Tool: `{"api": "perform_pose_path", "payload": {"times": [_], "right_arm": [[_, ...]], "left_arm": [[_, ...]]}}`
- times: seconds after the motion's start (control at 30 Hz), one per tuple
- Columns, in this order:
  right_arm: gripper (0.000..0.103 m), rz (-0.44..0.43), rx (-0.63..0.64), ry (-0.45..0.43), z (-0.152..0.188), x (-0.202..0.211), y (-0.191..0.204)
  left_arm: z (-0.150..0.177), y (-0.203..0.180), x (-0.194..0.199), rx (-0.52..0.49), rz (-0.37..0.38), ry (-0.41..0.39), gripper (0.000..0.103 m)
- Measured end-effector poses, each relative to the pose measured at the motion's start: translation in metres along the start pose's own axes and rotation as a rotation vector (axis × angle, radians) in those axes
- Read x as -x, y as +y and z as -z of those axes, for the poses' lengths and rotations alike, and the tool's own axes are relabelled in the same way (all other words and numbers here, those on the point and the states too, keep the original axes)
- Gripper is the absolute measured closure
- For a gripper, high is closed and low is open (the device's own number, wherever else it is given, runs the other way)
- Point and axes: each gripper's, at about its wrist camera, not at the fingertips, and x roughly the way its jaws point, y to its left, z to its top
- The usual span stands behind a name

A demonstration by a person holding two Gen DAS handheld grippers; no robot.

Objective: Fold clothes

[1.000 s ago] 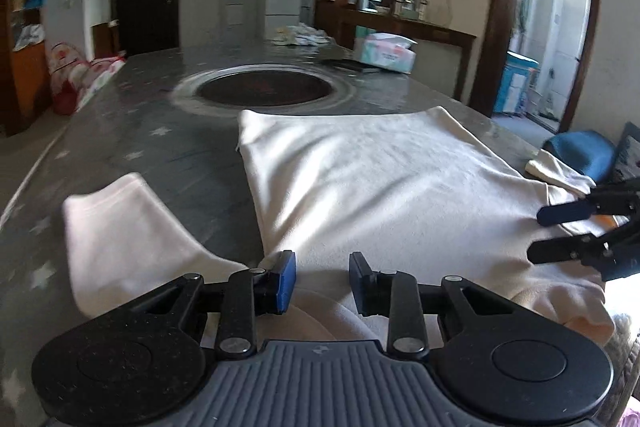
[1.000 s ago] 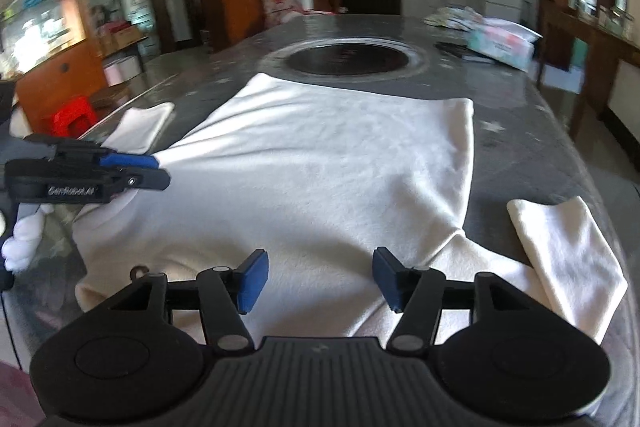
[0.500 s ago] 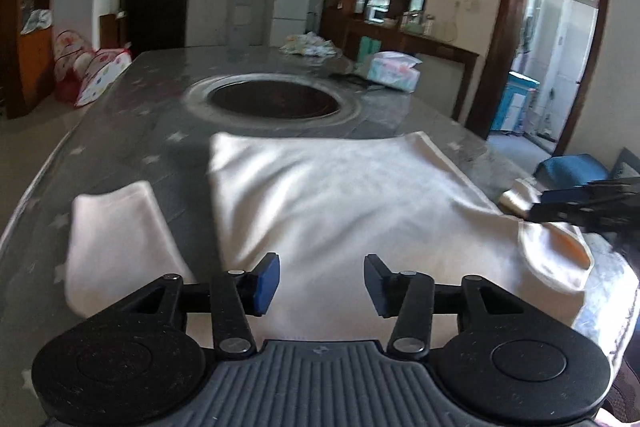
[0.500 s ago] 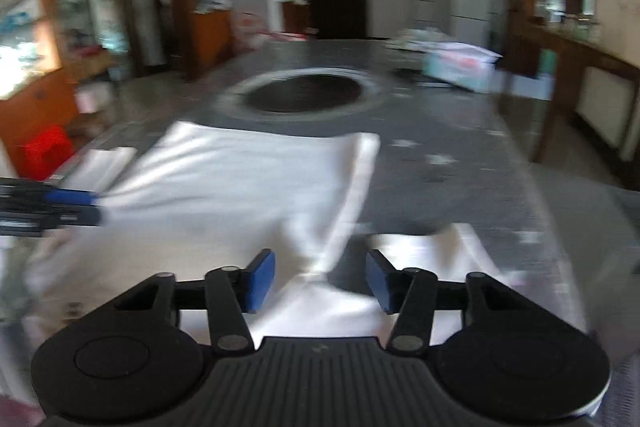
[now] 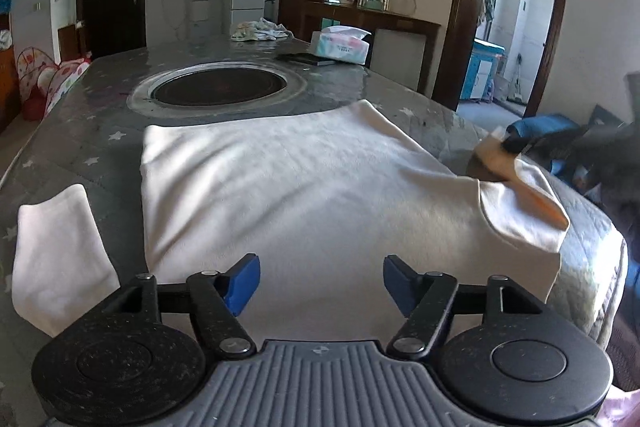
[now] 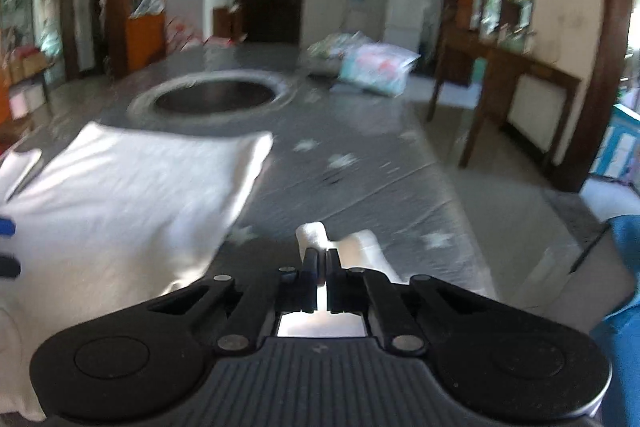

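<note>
A cream shirt (image 5: 304, 195) lies flat on the grey table (image 5: 80, 131), its left sleeve (image 5: 56, 251) spread to the left. My left gripper (image 5: 320, 281) is open and hovers over the shirt's near hem. My right gripper (image 6: 322, 267) is shut on the right sleeve (image 6: 360, 247), whose cloth bunches between the fingers. In the left wrist view the right gripper (image 5: 520, 143) lifts that sleeve (image 5: 524, 195) off the table at the right edge. The shirt's body (image 6: 120, 203) lies to the left in the blurred right wrist view.
A round sunken burner (image 5: 218, 91) sits in the table beyond the shirt. A tissue pack (image 5: 342, 45), a dark flat object (image 5: 304, 59) and crumpled cloth (image 5: 260, 29) lie at the far end. The table's right edge (image 5: 592, 227) drops beside a blue object (image 5: 540, 127).
My right gripper swung right, closed on the right sleeve and lifted it. My left gripper opened wider and shifted right along the near hem.
</note>
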Motion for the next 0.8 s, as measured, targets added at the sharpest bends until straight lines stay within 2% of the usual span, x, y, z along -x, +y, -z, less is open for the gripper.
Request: {"api": "perform_pose_path", "payload": {"times": [0.13,0.2,0.33,0.43,0.53,0.63,0.7,0.73,0.77,0.8], "right_arm": [[0.101,0.089,-0.073,-0.074,0.004,0.044,-0.032],[0.101,0.142,-0.095,-0.08,0.012,0.058,-0.047],[0.097,0.234,-0.167,-0.007,0.037,0.063,-0.078],[0.094,0.305,-0.171,0.042,0.049,0.059,-0.086],[0.093,0.246,-0.18,0.024,0.046,0.061,-0.079],[0.08,0.157,-0.164,0.016,0.04,0.054,-0.064],[0.079,0.115,-0.151,0.028,0.035,0.042,-0.054],[0.077,0.103,-0.149,0.039,0.035,0.036,-0.051],[0.068,0.097,-0.15,0.049,0.036,0.031,-0.049],[0.066,0.091,-0.151,0.06,0.037,0.026,-0.046]], "left_arm": [[0.004,-0.003,0.001,-0.009,-0.006,0.002,0.027],[0.006,-0.004,0.002,-0.016,-0.008,0.001,0.026],[0.01,-0.008,0.003,-0.03,-0.012,-0.001,0.023],[0.012,-0.01,0.005,-0.038,-0.013,0.0,0.023],[0.014,-0.01,0.009,-0.037,-0.013,0.001,0.023],[0.014,-0.009,0.014,-0.025,-0.019,-0.005,0.023],[0.014,-0.006,0.02,-0.01,-0.032,-0.016,0.023],[0.013,-0.003,0.024,-0.001,-0.041,-0.026,0.023],[0.012,0.0,0.028,0.008,-0.052,-0.036,0.023],[0.011,0.005,0.032,0.016,-0.068,-0.047,0.023]]}}
